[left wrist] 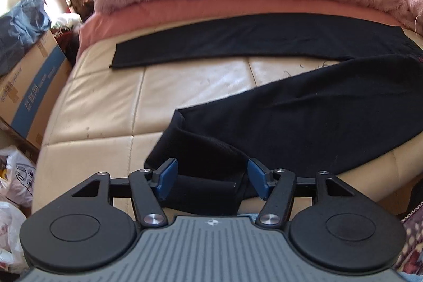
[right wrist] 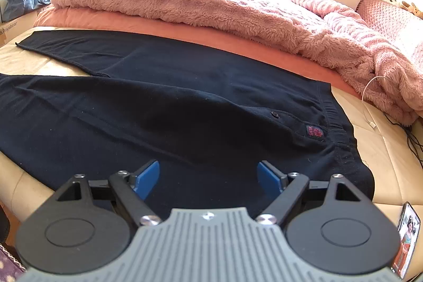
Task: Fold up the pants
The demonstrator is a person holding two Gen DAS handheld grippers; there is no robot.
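Black pants [right wrist: 164, 107] lie spread on a beige leather bed surface [left wrist: 105, 102], legs apart, waistband [right wrist: 335, 120] to the right. In the left wrist view the near leg [left wrist: 304, 107] runs to its rumpled cuff [left wrist: 201, 165], and the far leg [left wrist: 224, 38] lies flat by the pink blanket. My left gripper [left wrist: 211, 177] is open, its blue pads either side of the near cuff. My right gripper [right wrist: 208, 177] is open over the near edge of the pants close to the waistband, holding nothing.
A fluffy pink blanket [right wrist: 211, 4] is heaped along the far side. Cardboard boxes [left wrist: 31, 86] and bags stand left of the bed. A white cable [right wrist: 370, 102] and black cords lie at right. A phone [right wrist: 407, 239] leans at the near right edge.
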